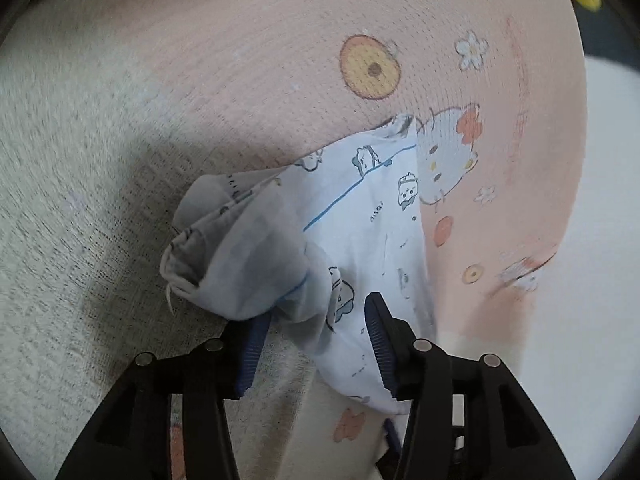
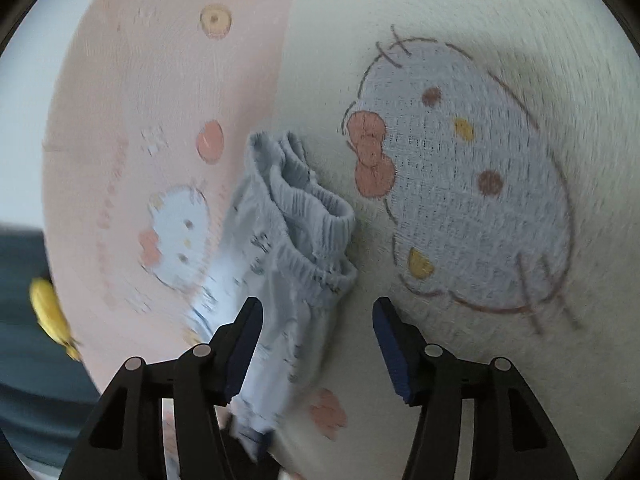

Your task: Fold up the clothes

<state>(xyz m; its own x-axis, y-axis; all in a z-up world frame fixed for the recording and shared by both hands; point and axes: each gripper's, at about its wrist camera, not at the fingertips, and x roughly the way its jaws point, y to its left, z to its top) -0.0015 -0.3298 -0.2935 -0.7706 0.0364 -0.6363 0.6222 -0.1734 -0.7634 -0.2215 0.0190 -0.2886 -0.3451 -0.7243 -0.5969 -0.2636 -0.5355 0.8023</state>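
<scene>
No legible brand or label. Small printed lettering on the garment in the left wrist view, too small to read. A faint line of reddish text runs along the pink edge of the blanket, also unreadable.

Count: one garment, white with small cartoon figures and a thin blue line; right wrist view shows its gathered elastic waistband. One blanket under it, half pink, half cream, printed with cartoon cat faces, flowers and yellow rings. One yellow object at the frame edge in both views, cut off, can't identify.

Garment lies crumpled on the blanket, roughly along the pink/cream boundary.

Left gripper: jaws partly apart, garment fabric draped between them. Cloth touches the near-side pads but doesn't look pinched; not a clear grip.

Right gripper: jaws wide, the garment's edge lies by the left finger, right finger over bare cream blanket. Nothing clamped.

Right wrist view is motion-blurred, so prints on the garment smear there. The garment's lower end is hidden behind the gripper bodies in both views. Surface under the blanket not visible; dark area at the left of the right view unclear.
</scene>
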